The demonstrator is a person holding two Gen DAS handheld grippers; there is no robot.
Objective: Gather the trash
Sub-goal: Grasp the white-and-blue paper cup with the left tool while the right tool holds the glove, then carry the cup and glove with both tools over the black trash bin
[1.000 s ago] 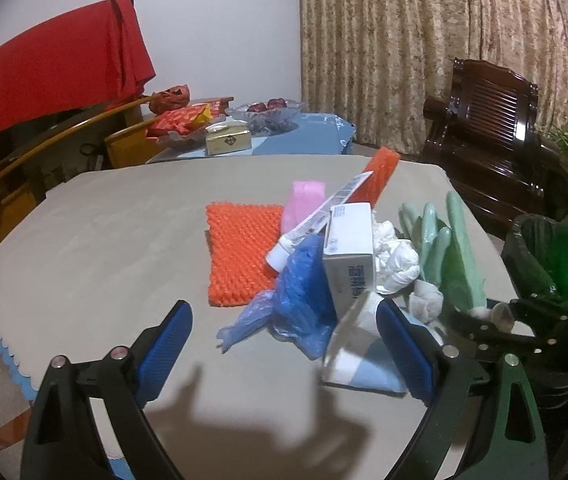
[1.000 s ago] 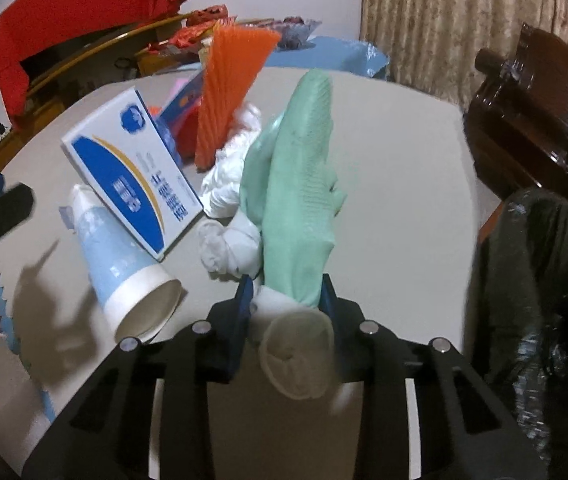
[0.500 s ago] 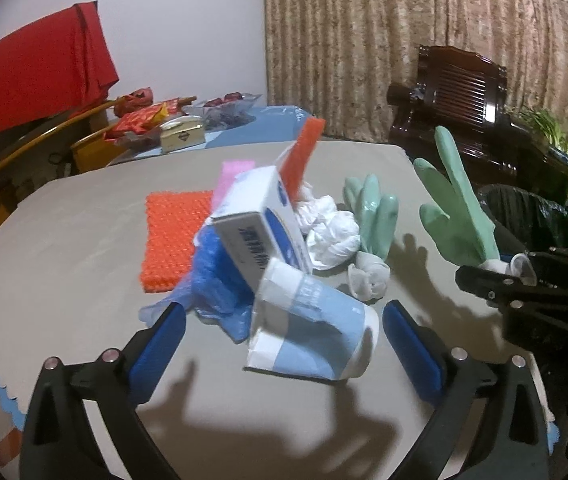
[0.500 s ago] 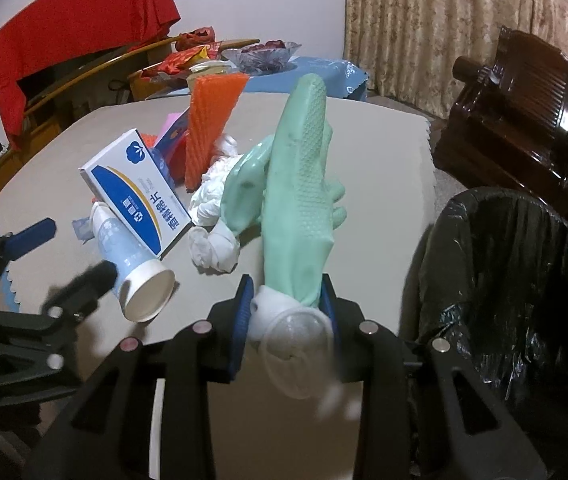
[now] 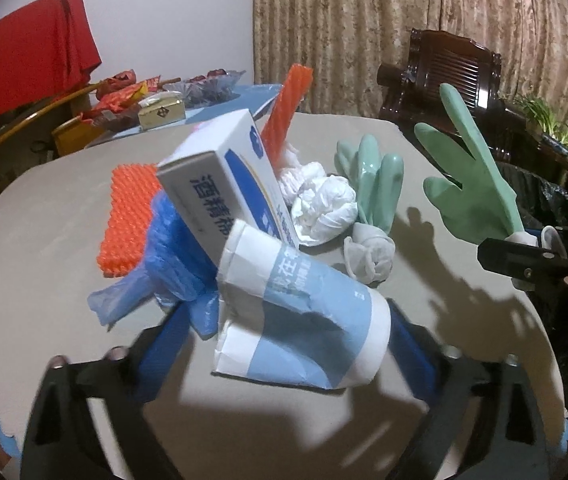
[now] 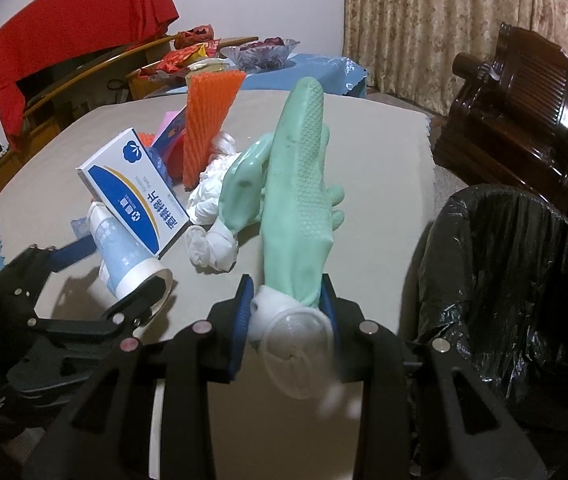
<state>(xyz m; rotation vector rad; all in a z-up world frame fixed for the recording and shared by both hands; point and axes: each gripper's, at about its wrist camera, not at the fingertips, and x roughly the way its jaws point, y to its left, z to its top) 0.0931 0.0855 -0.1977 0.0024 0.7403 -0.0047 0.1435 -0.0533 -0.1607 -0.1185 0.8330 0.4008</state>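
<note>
Right wrist view shows the right gripper [image 6: 286, 306] with its jaws clamped on the white cuff of a green rubber glove [image 6: 298, 184], which stands up from the jaws, fingers uppermost, clear of the worktop [image 6: 384, 168]. The black-lined trash bin [image 6: 524, 264] sits just to the right, off the worktop's edge. Carry the glove across until the whole of it hangs over the bin's mouth before letting go, since the long limp fingers could flop onto the rim or back onto the worktop.

Left wrist view has the left gripper [image 5: 284, 332] with its jaws set wide on either side of a tipped paper cup [image 5: 304, 312], not yet pinching it. The cup lies against a blue and white box [image 5: 224, 172] and a crumpled blue plastic bag [image 5: 172, 264]. Close across the cup's body gently; it looks thin and would crush or squirt out. Lift straight so the leaning box does not topple onto the second glove [image 5: 372, 176] and tissue wad [image 5: 324, 204]
</note>
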